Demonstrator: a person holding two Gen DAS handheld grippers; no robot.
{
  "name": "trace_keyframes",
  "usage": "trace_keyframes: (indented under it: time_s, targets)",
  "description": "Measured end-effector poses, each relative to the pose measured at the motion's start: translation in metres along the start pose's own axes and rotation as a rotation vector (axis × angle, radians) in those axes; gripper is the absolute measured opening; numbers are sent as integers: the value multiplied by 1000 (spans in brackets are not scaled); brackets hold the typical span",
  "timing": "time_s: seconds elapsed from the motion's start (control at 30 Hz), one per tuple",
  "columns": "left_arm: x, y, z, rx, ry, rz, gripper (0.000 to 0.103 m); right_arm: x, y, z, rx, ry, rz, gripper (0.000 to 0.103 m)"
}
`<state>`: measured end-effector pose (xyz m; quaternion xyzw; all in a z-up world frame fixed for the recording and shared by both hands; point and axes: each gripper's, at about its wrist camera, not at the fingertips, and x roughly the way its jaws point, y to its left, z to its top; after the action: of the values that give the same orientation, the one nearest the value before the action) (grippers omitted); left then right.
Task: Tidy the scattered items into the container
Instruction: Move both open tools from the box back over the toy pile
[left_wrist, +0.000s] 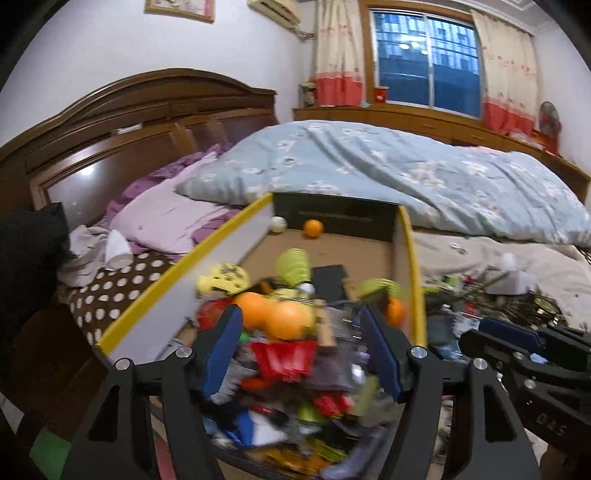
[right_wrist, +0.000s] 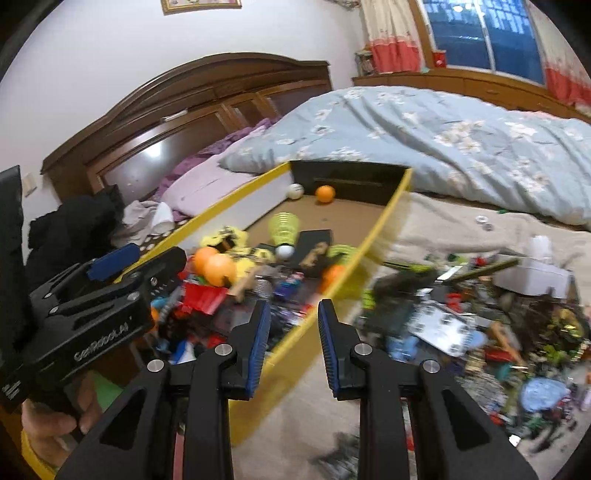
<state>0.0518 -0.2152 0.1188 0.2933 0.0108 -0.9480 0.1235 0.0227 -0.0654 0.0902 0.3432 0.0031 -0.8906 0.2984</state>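
Your left hand-held gripper (left_wrist: 301, 347) hangs over the near end of the box (left_wrist: 155, 295), its blue pads spread wide with nothing between them. Your right hand-held gripper (right_wrist: 293, 345) sits just outside the box's right wall, jaws parted to a narrower gap and also empty. That yellow-rimmed box lies on the bed (right_wrist: 450, 225), its near half heaped with blurred small things: two orange balls (left_wrist: 275, 317) touching each other, a yellow toy (left_wrist: 223, 282), a red piece (left_wrist: 284, 356). At the far end a white ball (left_wrist: 277, 224) and another orange one (left_wrist: 313, 228) rest against the dark end wall. To the right of the box a scattered pile (right_wrist: 480, 317) of items spreads over the beige blanket. A blue quilt (left_wrist: 388, 166) lies beyond.
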Motion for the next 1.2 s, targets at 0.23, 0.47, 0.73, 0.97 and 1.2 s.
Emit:
trace_keyframes:
  time_s: [0.23,0.47,0.73,0.97,1.2]
  targets:
    - [-13,-49,-4,19,-12,-48,74,-35,-33,-17,-14,-12,-145,27]
    - [-20,-99,-13,41,5,-150,75,-61,-78,-37,58,0,-231,28]
    - [-16,-149,-35,95,40,-196,75,-77,-121,-61,143,15,-300,28]
    - [6,-177,-64,111,146,-232,75,-84,-150,-85,206,33,-309,28]
    - [16,-191,-76,136,174,-236,75,-87,-176,-110,253,37,-291,28]
